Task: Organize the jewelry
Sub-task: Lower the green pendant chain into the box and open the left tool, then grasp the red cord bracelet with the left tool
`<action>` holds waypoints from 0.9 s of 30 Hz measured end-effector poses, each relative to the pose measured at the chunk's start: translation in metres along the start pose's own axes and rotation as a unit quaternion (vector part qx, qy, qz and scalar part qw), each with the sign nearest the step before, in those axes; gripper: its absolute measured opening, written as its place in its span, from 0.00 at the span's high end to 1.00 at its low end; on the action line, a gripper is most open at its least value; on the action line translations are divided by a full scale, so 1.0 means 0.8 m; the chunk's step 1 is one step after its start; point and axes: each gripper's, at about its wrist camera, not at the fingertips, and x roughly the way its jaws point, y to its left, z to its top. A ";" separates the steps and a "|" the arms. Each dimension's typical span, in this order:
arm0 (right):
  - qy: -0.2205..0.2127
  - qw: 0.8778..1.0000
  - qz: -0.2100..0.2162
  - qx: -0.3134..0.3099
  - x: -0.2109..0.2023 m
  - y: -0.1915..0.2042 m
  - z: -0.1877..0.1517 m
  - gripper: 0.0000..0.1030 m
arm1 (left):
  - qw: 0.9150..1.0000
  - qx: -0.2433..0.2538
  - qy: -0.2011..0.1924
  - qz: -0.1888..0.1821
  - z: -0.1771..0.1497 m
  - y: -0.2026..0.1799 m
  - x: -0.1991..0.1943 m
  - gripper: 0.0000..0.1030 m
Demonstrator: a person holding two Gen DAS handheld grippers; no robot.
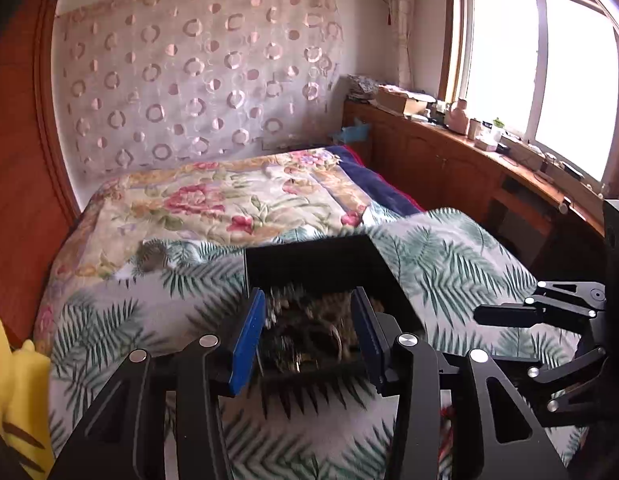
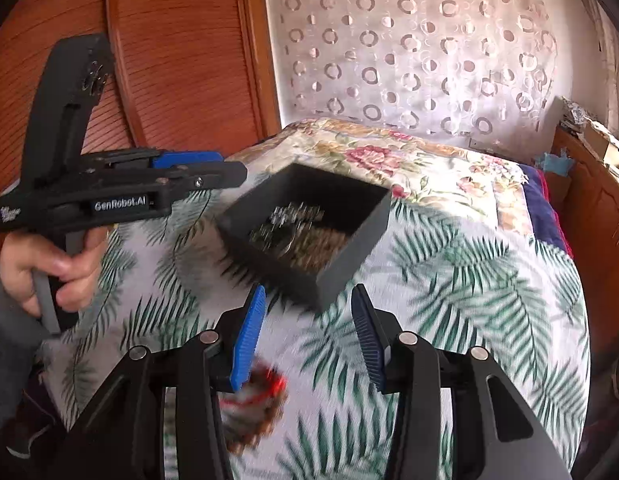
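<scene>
A black open box [image 1: 321,264] sits on the leaf-print blanket [image 1: 449,264] and holds a tangle of metal and beaded jewelry [image 1: 309,332]. My left gripper [image 1: 309,308] hangs over the box's near side. Its blue pads stand apart, with nothing pressed between them. In the right wrist view the box [image 2: 349,248] is just ahead, with the jewelry [image 2: 297,228] inside it. My right gripper [image 2: 309,304] is open and holds nothing. A blurred red and brown beaded piece [image 2: 257,400] lies on the blanket under its left pad. A hand [image 2: 49,272] holds the left gripper [image 2: 225,164].
A floral quilt [image 1: 213,200] covers the far half of the bed. A wooden wardrobe [image 2: 181,60] stands on the left. A cluttered wooden ledge [image 1: 469,136] runs under the window on the right. A yellow soft thing [image 1: 13,380] sits at the near left edge.
</scene>
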 end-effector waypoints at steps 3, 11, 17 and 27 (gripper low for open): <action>0.010 1.000 -0.001 -0.006 -0.009 0.009 -0.023 0.54 | 1.000 0.000 0.009 -0.011 -0.022 -0.006 -0.008 0.56; 0.029 1.000 0.003 0.008 -0.019 0.027 -0.079 0.54 | 0.998 0.018 0.052 -0.028 -0.076 -0.020 -0.004 0.56; 0.038 0.999 -0.003 0.014 -0.016 0.038 -0.098 0.54 | 0.995 0.030 0.088 -0.042 -0.102 -0.028 0.011 0.62; 0.041 0.999 -0.008 0.018 -0.015 0.049 -0.114 0.54 | 0.989 0.040 0.119 -0.081 -0.112 -0.046 0.028 0.77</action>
